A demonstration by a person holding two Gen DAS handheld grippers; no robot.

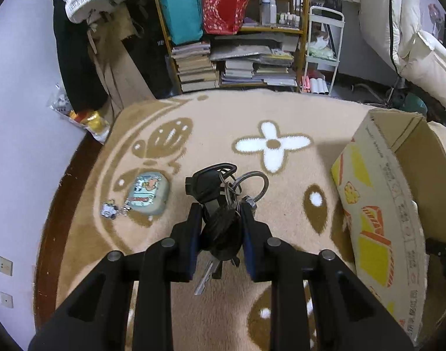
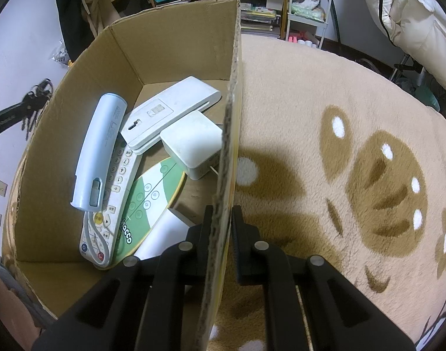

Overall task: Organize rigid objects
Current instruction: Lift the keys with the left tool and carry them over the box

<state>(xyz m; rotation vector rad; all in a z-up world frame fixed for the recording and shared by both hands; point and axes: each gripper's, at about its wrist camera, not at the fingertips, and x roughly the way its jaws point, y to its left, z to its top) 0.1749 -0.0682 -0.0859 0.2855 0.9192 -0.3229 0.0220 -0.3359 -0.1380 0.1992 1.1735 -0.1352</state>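
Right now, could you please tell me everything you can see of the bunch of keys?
The bunch of keys is clamped between the fingers of the left gripper, lifted above the beige patterned blanket. It holds a black plastic fob, another black-headed key, several metal split rings and a silver key blade hanging below the fingers. It hangs tangled rather than flat. Only the gripper touches it. The right wrist view shows it small, left of the cardboard box.

the cardboard box (image 2: 176, 58) is open on top, its near left floor bare. remotes (image 2: 111, 204) and a white adapter (image 2: 193, 143) crowd the rest; bare blanket (image 2: 325, 93) lies right.
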